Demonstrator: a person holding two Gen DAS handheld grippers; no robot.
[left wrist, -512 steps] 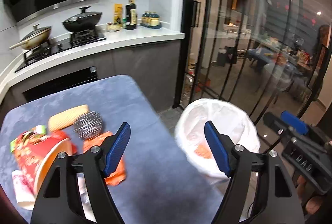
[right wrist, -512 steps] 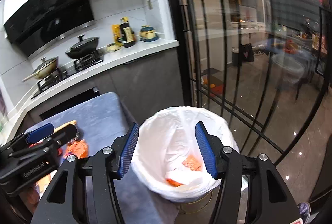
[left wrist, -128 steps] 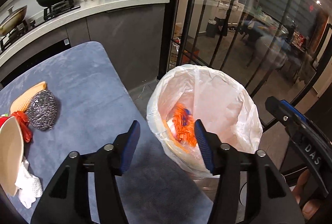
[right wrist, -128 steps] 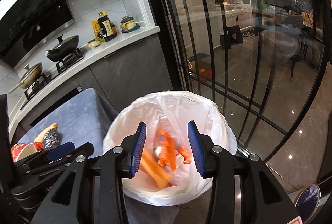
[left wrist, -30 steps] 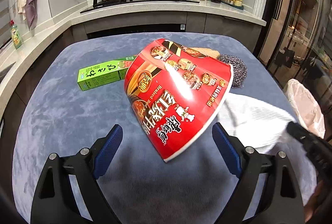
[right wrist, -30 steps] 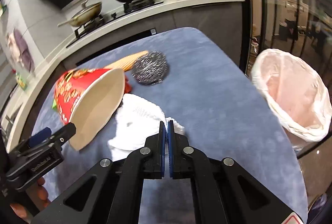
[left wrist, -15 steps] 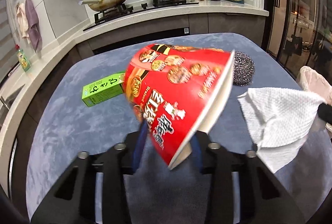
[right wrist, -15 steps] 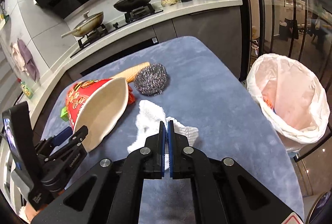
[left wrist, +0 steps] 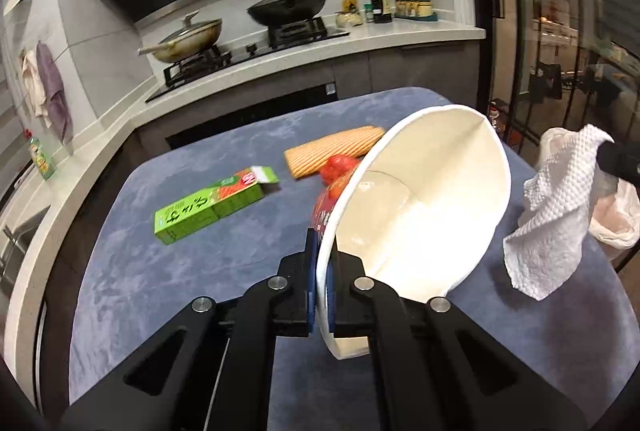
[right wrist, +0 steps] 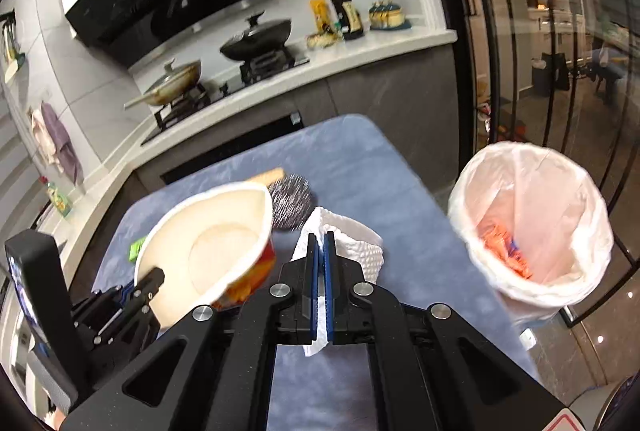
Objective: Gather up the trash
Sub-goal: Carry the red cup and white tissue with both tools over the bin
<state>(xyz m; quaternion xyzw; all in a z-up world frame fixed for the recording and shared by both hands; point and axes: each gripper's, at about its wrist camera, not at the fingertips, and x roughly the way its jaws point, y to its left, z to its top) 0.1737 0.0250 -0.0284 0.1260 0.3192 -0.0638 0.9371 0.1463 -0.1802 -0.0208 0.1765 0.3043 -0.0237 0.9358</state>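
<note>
Red bowl (left wrist: 420, 215), white dimpled towel (left wrist: 556, 215), green box (left wrist: 208, 207)

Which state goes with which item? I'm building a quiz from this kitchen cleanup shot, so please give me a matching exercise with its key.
Items:
1. noodle cup
2. paper towel
3. green box
4. bin bag

States:
A. lying flat on the blue table
B. hanging from the right tongs
C. rim pinched in the left tongs
D. open beside the table, orange trash inside

Pairs: 1-C, 2-B, 3-A, 4-D
</note>
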